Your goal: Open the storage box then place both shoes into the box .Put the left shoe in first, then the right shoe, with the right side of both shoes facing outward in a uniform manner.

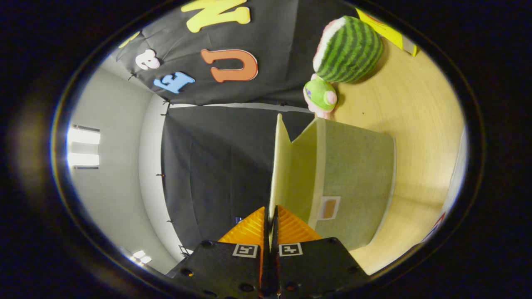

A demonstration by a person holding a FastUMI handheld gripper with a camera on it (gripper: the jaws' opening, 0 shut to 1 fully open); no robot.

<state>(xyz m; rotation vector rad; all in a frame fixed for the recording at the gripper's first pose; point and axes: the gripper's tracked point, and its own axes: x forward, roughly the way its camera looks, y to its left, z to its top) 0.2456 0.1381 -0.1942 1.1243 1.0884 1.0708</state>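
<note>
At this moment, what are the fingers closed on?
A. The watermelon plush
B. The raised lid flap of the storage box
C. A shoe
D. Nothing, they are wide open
B: the gripper has its fingers pressed together on the thin edge of the lid flap, which stands lifted off the storage box; the watermelon plush sits far beyond, untouched.

The tongs [271, 216], at the bottom centre of the frame, pinch the pale lid flap [279, 166] of a grey-green storage box [353, 182] on the wooden surface [415, 124]. At upper right sit a watermelon plush [349, 50] and a small green plush [320, 96].
</note>
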